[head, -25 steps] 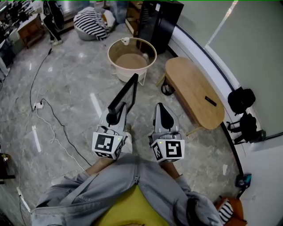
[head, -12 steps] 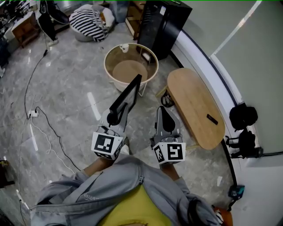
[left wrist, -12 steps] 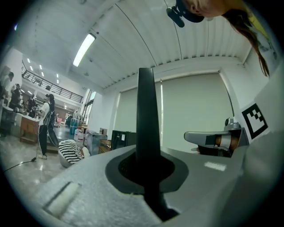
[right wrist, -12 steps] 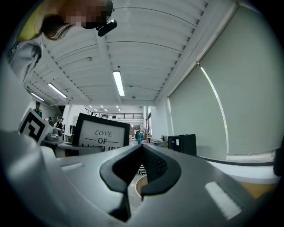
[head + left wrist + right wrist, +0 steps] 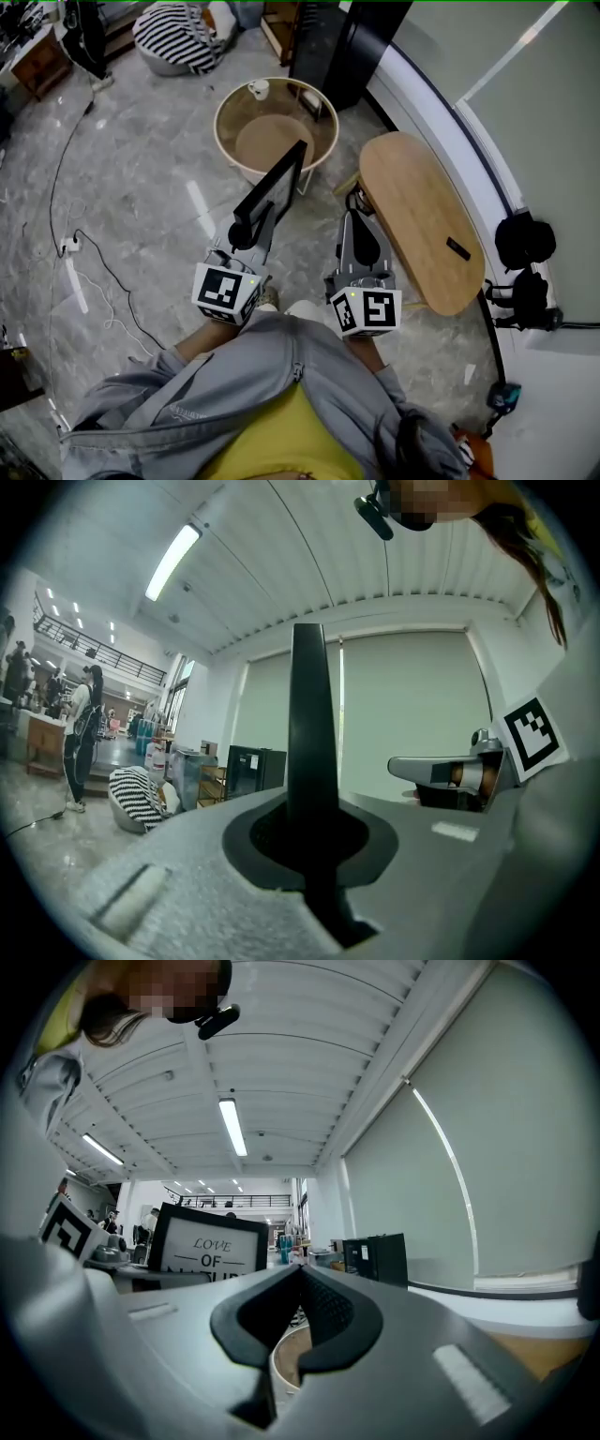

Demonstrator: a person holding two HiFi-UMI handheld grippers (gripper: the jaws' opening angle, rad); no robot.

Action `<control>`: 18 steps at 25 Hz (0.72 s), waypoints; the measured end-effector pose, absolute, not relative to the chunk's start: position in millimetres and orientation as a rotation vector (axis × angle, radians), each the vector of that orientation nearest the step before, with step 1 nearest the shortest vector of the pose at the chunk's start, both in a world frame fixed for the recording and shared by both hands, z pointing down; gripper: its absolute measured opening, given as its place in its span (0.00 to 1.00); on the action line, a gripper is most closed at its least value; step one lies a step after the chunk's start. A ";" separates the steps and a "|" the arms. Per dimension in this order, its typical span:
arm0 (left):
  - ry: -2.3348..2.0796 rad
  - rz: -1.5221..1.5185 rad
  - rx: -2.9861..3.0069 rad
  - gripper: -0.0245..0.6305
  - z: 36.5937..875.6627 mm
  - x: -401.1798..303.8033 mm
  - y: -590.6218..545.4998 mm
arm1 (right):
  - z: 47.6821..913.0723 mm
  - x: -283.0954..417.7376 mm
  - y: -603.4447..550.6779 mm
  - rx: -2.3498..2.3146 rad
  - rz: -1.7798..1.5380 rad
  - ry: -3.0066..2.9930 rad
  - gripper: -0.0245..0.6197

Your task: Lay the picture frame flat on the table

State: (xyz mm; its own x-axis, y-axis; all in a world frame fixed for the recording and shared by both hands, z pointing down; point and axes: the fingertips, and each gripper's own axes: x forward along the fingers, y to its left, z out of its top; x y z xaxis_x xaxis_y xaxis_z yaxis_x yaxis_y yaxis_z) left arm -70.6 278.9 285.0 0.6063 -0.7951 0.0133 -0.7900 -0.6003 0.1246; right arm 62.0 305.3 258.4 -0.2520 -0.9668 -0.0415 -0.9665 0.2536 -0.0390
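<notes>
A black picture frame (image 5: 279, 185) stands on edge in my left gripper (image 5: 246, 229), which is shut on its lower edge. In the left gripper view the frame's edge (image 5: 311, 726) rises straight up between the jaws of that left gripper (image 5: 309, 829). My right gripper (image 5: 357, 217) is shut and holds nothing, level with the left one. From the right gripper view, past the closed right gripper (image 5: 298, 1277), the frame's white face (image 5: 208, 1251) shows printed words. An oval wooden table (image 5: 405, 202) lies just right of the right gripper. A round table (image 5: 230, 103) lies beyond the frame.
A small white cup (image 5: 259, 89) sits on the round table's rim and a dark flat object (image 5: 457, 248) lies on the oval table. A black cabinet (image 5: 349, 37), a striped beanbag (image 5: 173, 37), floor cables (image 5: 94, 253) and black bags (image 5: 521, 240) surround the area.
Both grippers and the frame have advanced toward the tables, which now lie closer and lower in the head view. The grip on the frame is the same.
</notes>
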 end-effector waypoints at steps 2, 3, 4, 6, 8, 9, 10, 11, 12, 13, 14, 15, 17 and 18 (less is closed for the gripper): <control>-1.353 -0.058 2.690 0.06 285.9 -70.5 273.7 | 258.8 65.5 296.4 -1.878 -0.020 2.443 0.04; -1.363 -0.052 2.679 0.06 286.5 -71.6 270.8 | 258.7 66.0 291.4 -1.870 -0.021 2.446 0.04; -1.371 -0.049 2.671 0.06 287.6 -73.2 267.8 | 258.8 66.0 286.0 -1.862 -0.022 2.451 0.04; -1.388 -0.056 2.661 0.06 290.6 -77.1 260.7 | 259.2 64.7 273.8 -1.842 -0.027 2.461 0.04; -1.417 -0.069 2.650 0.06 291.4 -82.0 250.9 | 258.7 62.1 259.3 -1.813 -0.027 2.474 0.04; -1.434 -0.076 2.644 0.06 291.0 -84.3 245.0 | 258.2 60.4 251.1 -1.797 -0.023 2.483 0.04; -1.451 -0.086 2.638 0.06 290.4 -86.3 238.3 | 257.6 58.8 241.8 -1.780 -0.018 2.492 0.04; -1.468 -0.099 2.634 0.06 289.6 -88.0 230.7 | 256.9 57.4 231.1 -1.763 -0.011 2.503 0.04; -1.487 -0.116 2.629 0.06 289.1 -89.7 222.0 | 256.5 55.9 219.0 -1.744 -0.002 2.517 0.04; -1.508 -0.132 2.622 0.06 289.2 -91.5 212.1 | 256.7 54.5 205.4 -1.722 0.006 2.535 0.04; -1.529 -0.146 2.612 0.06 289.9 -92.9 200.7 | 257.9 53.7 190.6 -1.700 0.013 2.554 0.04; -1.549 -0.157 2.600 0.06 291.4 -93.6 187.9 | 260.1 53.8 174.6 -1.678 0.016 2.573 0.04; -1.587 -0.176 2.576 0.06 296.8 -92.4 158.1 | 266.5 56.8 139.2 -1.637 0.011 2.603 0.04; -1.607 -0.187 2.563 0.06 300.3 -90.8 141.4 | 269.8 58.9 119.3 -1.615 0.001 2.614 0.04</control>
